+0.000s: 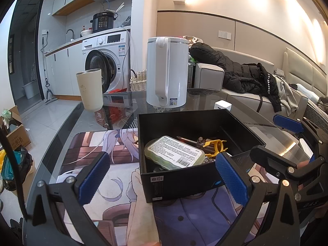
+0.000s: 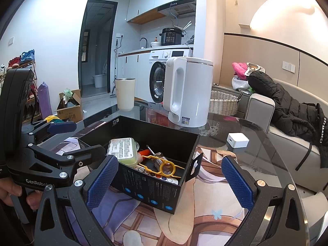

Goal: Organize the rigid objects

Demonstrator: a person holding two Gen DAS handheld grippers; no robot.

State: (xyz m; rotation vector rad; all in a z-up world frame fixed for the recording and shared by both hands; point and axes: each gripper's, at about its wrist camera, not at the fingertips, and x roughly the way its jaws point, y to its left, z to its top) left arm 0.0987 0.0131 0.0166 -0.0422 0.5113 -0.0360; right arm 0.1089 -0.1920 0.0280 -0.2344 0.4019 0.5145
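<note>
Since the black box [image 2: 155,164] on the mat already holds the green case [image 2: 123,148], screwdriver [image 2: 155,153] and yellow tool [image 2: 166,167], you're mostly done (white cube [image 2: 237,140] remains out). Both grippers [image 1: 162,182] [image 2: 170,184] gape wide, empty.

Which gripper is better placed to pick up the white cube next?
Right. The white cube lies beside the black box, just ahead of the open right gripper. The left gripper, also open, has the box between it and the cube.
</note>
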